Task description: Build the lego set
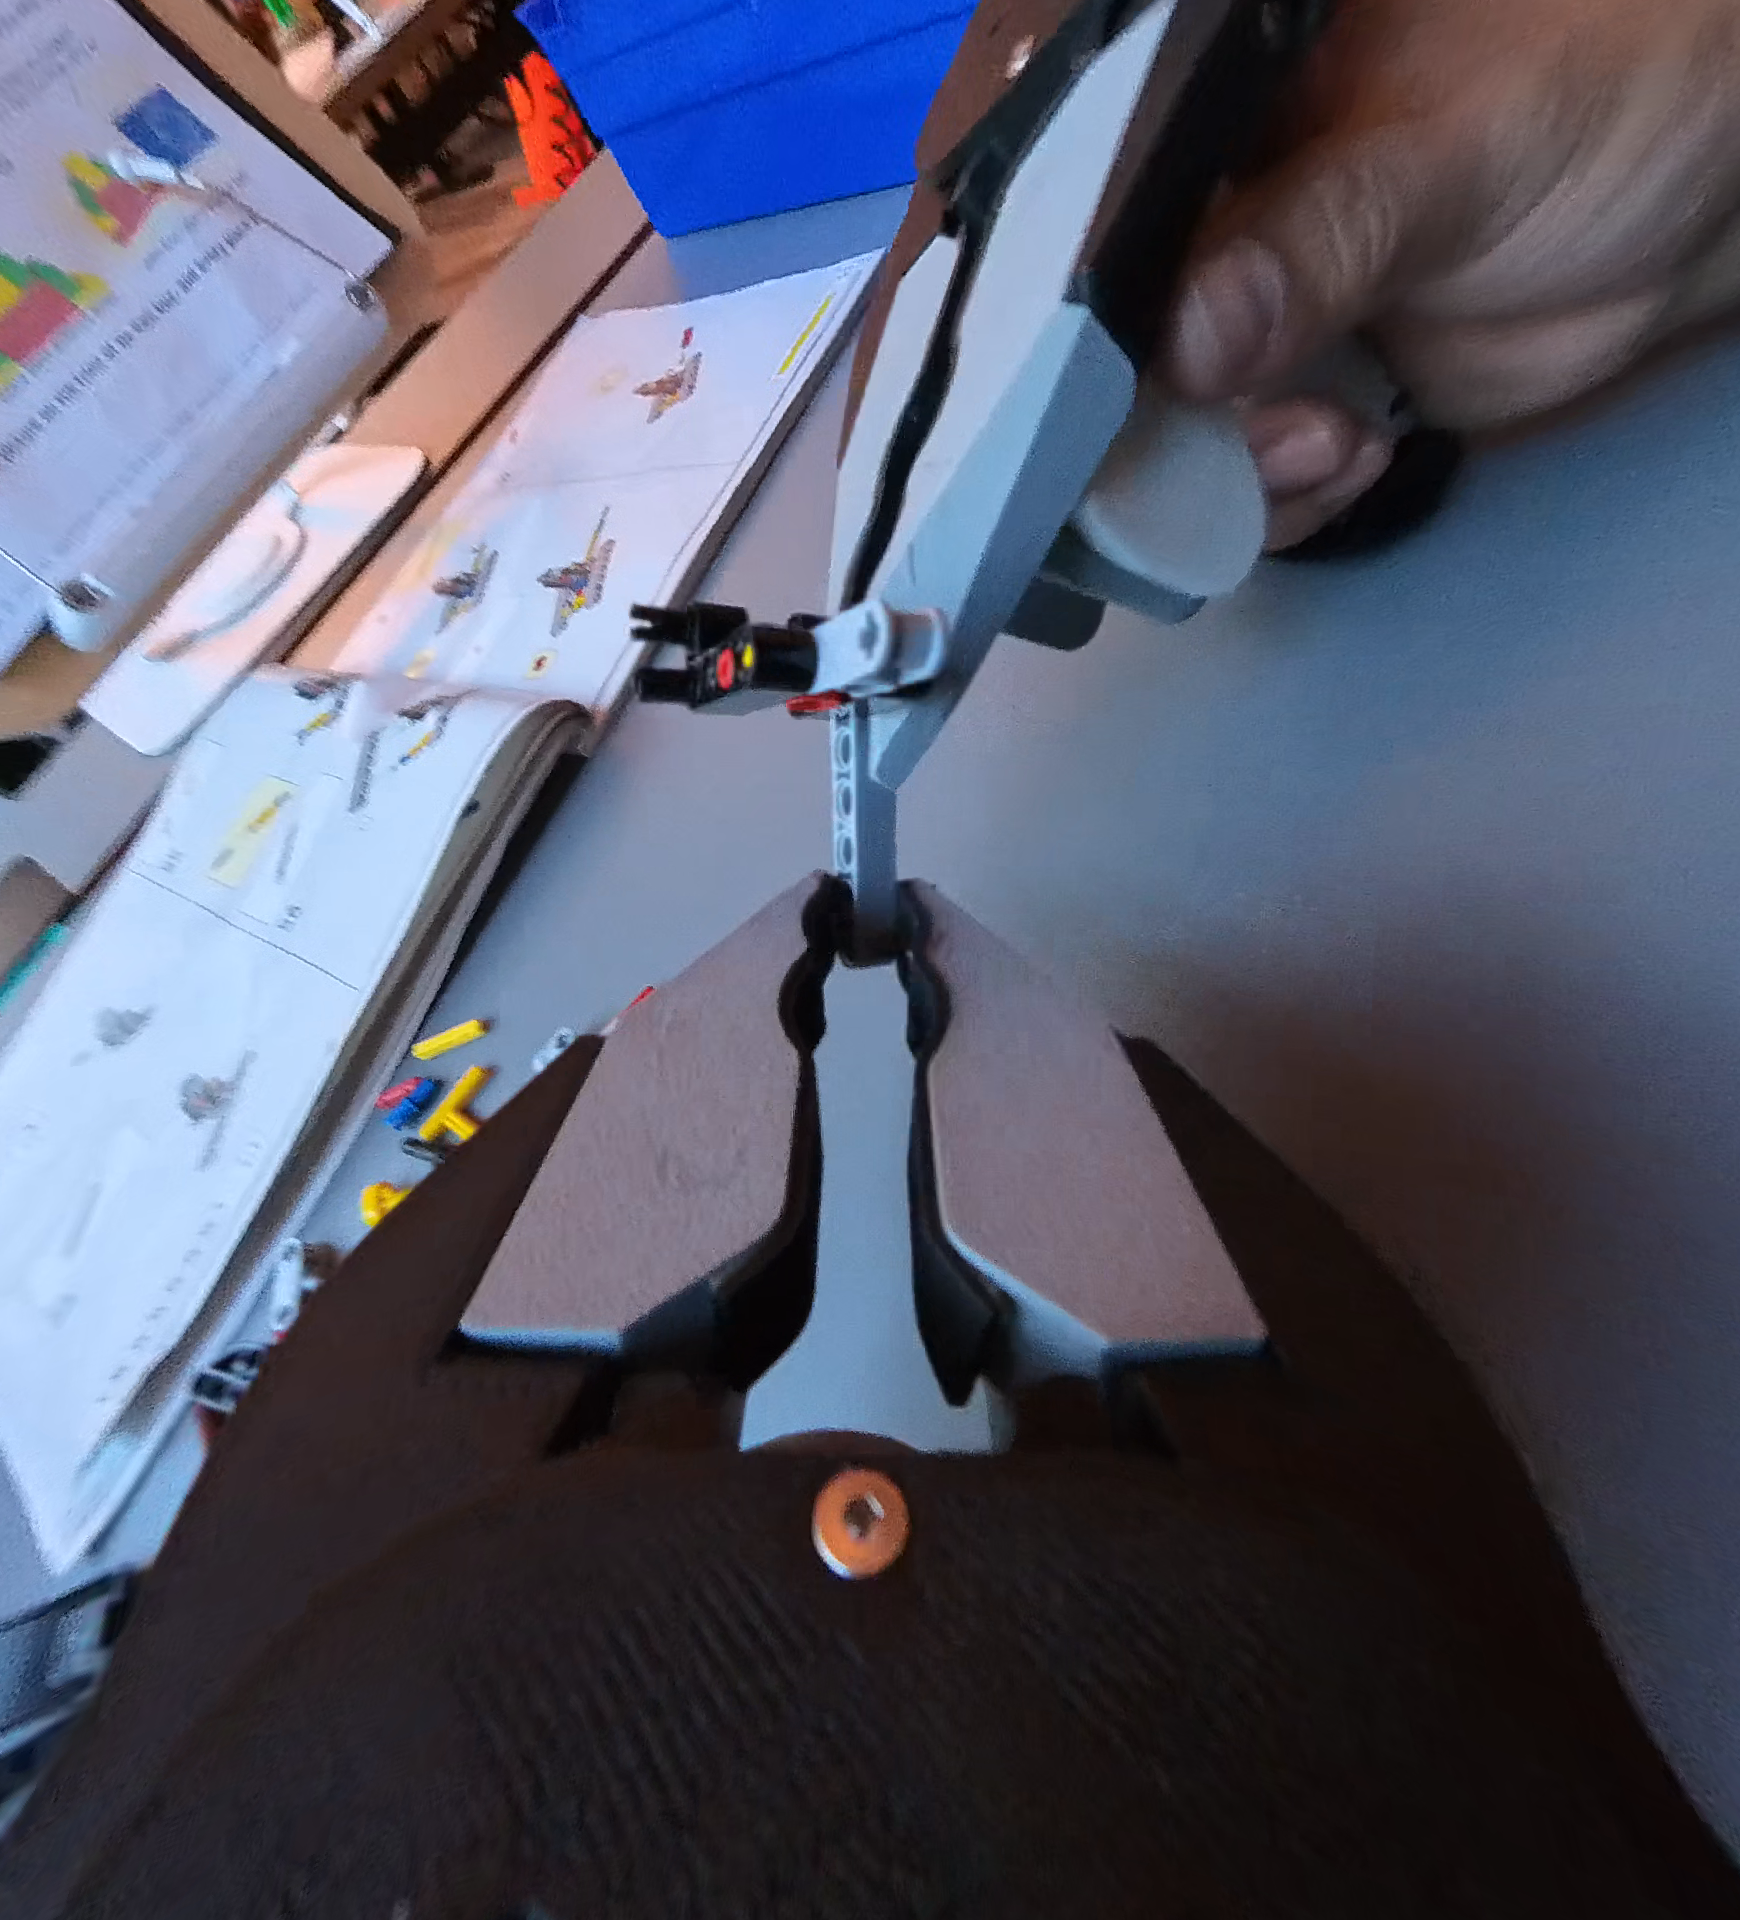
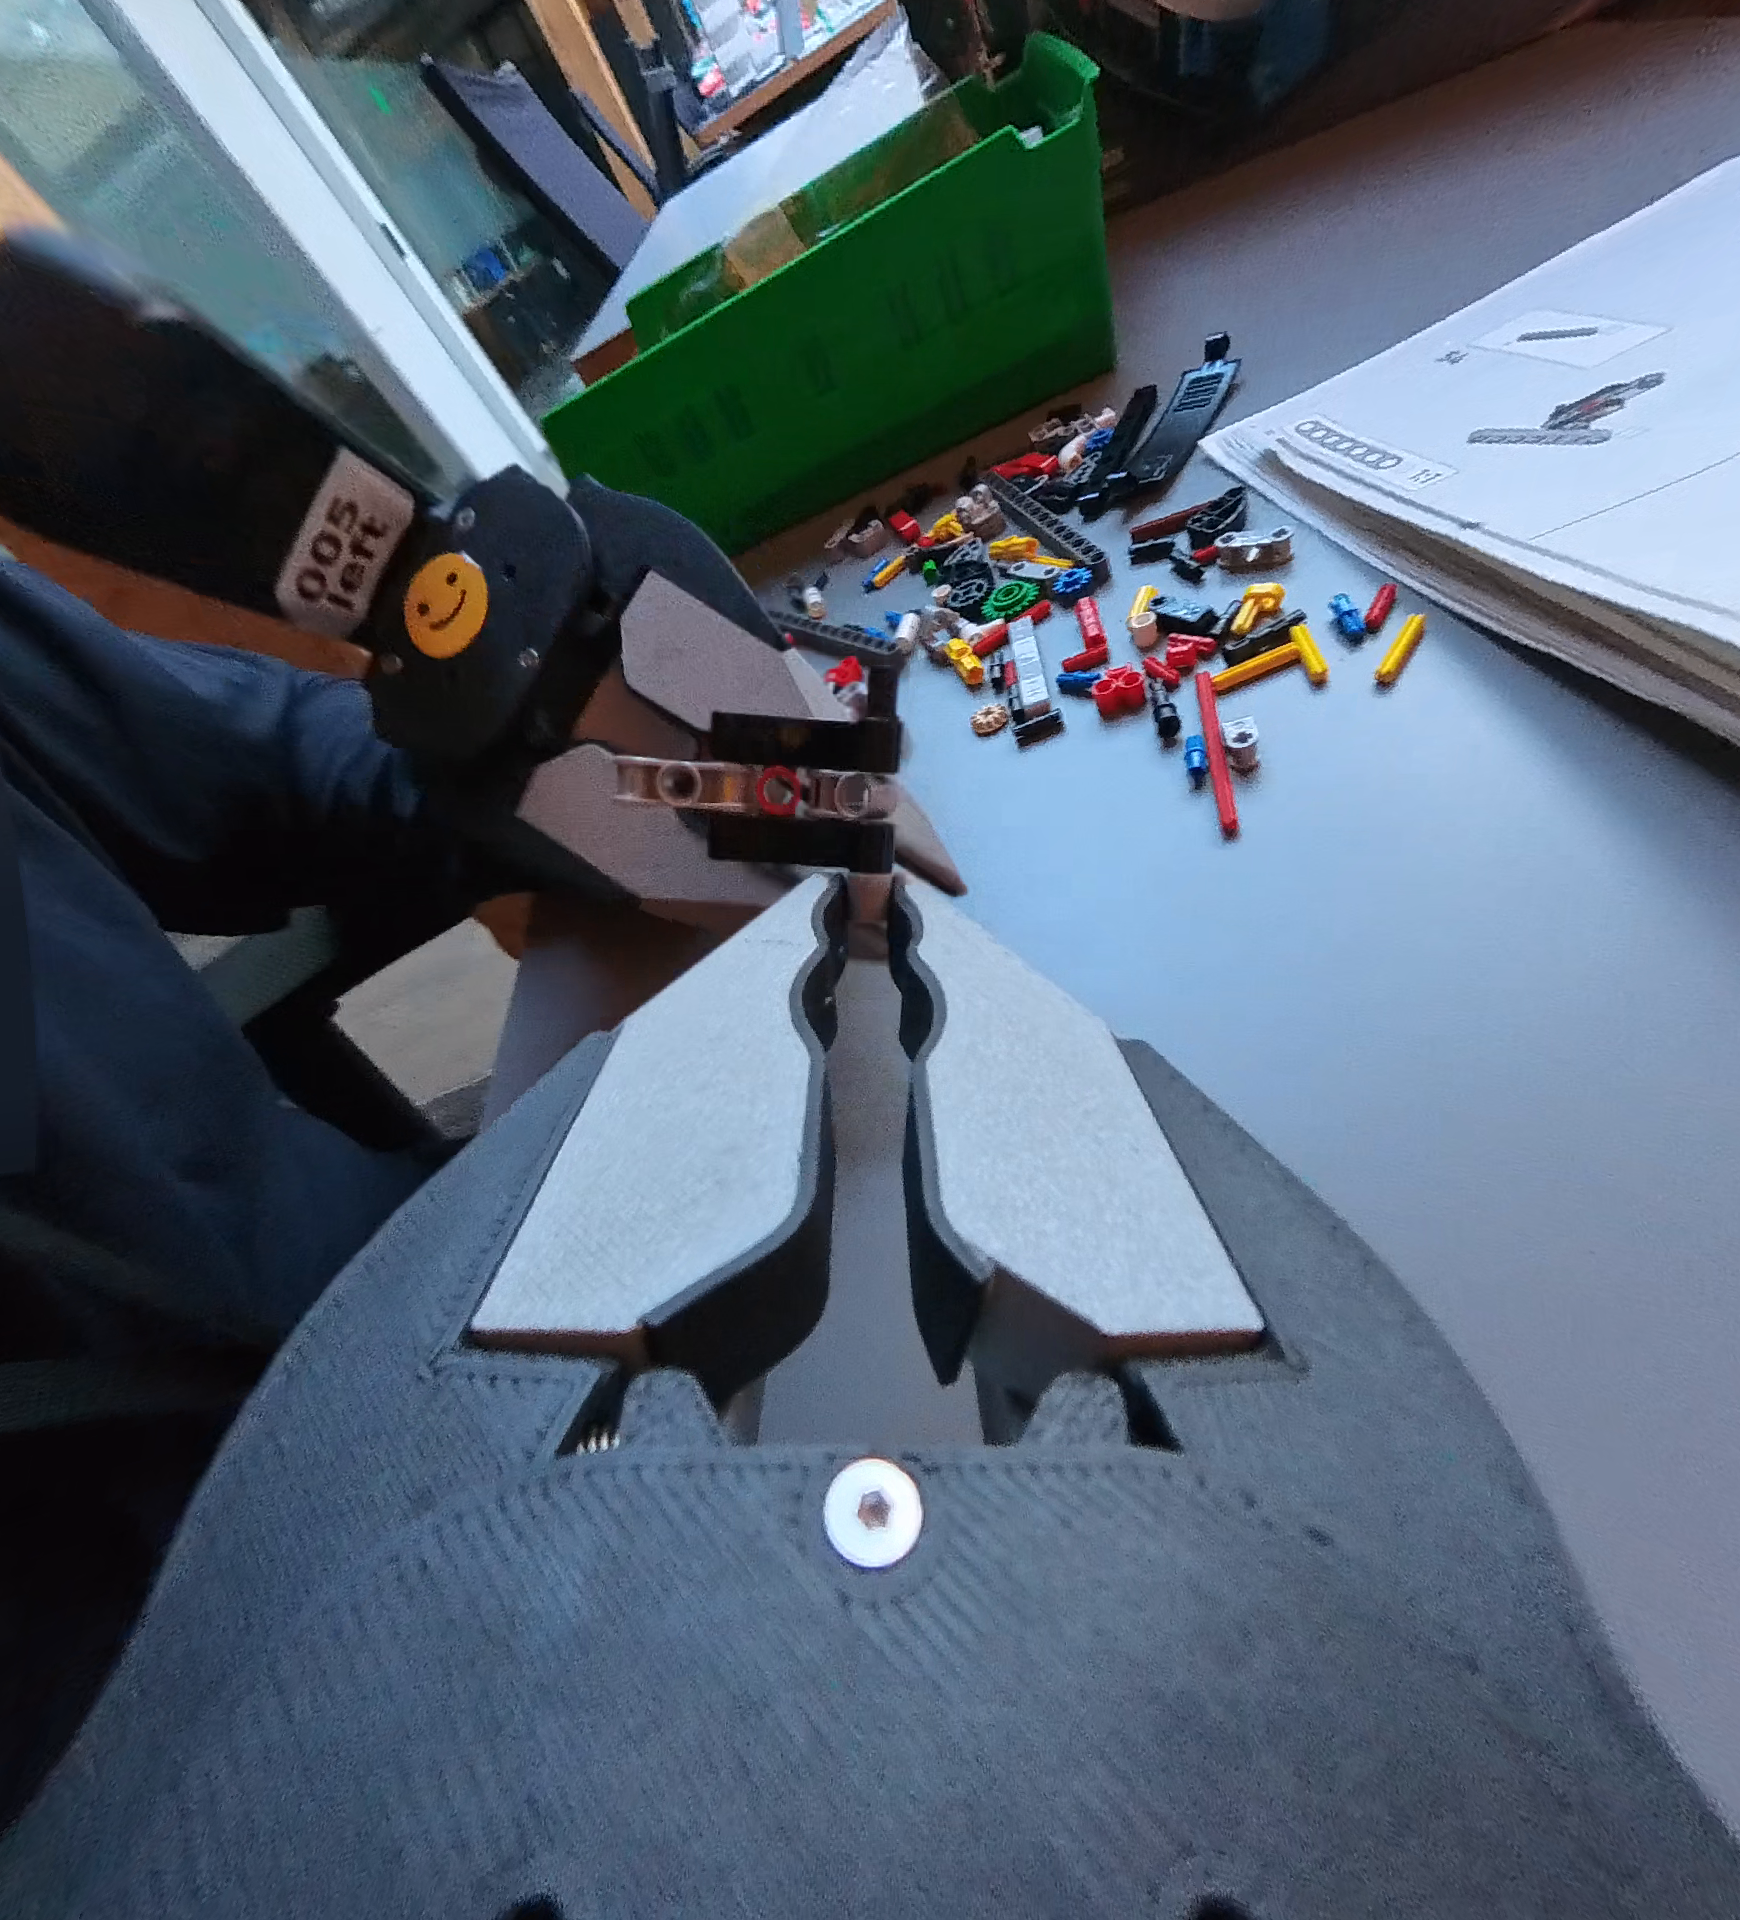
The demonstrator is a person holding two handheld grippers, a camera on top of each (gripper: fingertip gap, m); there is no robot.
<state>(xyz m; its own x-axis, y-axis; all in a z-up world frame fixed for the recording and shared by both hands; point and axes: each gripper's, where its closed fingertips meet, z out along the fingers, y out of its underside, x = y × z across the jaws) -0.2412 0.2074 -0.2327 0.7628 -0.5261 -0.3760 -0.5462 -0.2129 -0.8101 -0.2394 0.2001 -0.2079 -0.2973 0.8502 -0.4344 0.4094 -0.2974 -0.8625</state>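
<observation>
Small grey-and-black brick assembly [image 1: 793, 665] held above the grey worktop [image 1: 1365, 831], its holed grey beam [image 1: 861, 821] pinched in the nearly closed left tool [image 1: 868, 920], its grey end clamped in the right tool [image 2: 868, 904]; loose bricks [image 2: 1105, 613] and open booklet [image 1: 253, 935] nearby.

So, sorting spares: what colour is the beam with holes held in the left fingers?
Grey; the beam shows best in the left wrist view.

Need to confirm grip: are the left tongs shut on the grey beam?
Shut: the left tongs pinch the grey beam at its near end, both pads against it.
</observation>
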